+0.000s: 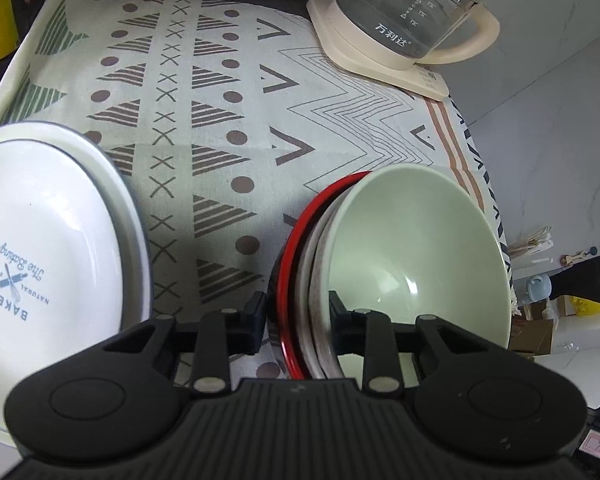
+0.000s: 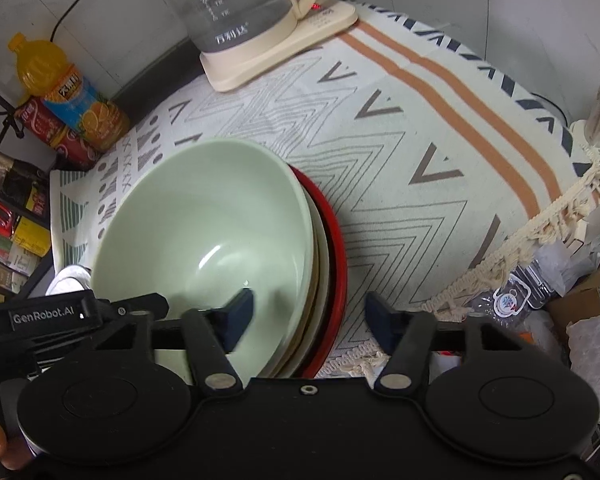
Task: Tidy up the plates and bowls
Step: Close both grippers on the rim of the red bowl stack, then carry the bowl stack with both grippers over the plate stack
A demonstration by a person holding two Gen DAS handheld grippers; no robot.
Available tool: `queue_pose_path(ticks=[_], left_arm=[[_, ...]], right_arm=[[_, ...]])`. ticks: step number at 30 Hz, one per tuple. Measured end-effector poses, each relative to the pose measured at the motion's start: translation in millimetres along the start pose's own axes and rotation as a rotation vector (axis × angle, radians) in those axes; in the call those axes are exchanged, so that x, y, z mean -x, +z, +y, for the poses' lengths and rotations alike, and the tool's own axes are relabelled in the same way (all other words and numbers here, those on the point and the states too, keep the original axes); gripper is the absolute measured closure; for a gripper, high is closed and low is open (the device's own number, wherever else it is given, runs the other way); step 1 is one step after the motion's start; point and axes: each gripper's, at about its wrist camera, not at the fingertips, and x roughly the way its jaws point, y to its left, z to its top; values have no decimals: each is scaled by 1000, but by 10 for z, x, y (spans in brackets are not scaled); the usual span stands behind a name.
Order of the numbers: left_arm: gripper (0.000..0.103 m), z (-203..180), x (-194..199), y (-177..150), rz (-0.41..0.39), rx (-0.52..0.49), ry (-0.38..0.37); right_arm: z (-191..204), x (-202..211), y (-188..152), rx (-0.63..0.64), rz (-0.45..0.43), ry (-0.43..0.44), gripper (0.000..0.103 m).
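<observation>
A stack of bowls sits on the patterned cloth: a pale green bowl (image 1: 416, 248) on top, a whitish bowl (image 1: 314, 280) under it, a red-rimmed black bowl (image 1: 290, 264) at the bottom. My left gripper (image 1: 296, 316) straddles the stack's rim, one finger outside the red bowl, one inside the green bowl, and looks shut on it. In the right wrist view my right gripper (image 2: 310, 318) is open astride the far rim of the green bowl (image 2: 204, 232) and the red bowl (image 2: 336, 248). A white plate (image 1: 40, 248) printed "BAKERY" lies at the left.
A glass kettle on a cream base (image 1: 404, 12) stands at the back of the cloth (image 1: 220, 120), and also shows in the right wrist view (image 2: 252, 12). An orange juice bottle (image 2: 72, 96) and red cans stand at the back left. The fringed cloth edge (image 2: 520, 240) drops to clutter on the right.
</observation>
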Motion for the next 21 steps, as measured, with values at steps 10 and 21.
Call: queue_pose_path(ticks=[10, 21], left_arm=[[74, 15, 108, 1, -25, -7, -8], [74, 143, 358, 39, -85, 24, -7]], right_arm=[[18, 56, 1, 32, -19, -7, 73], [212, 168, 85, 83, -62, 22, 73]])
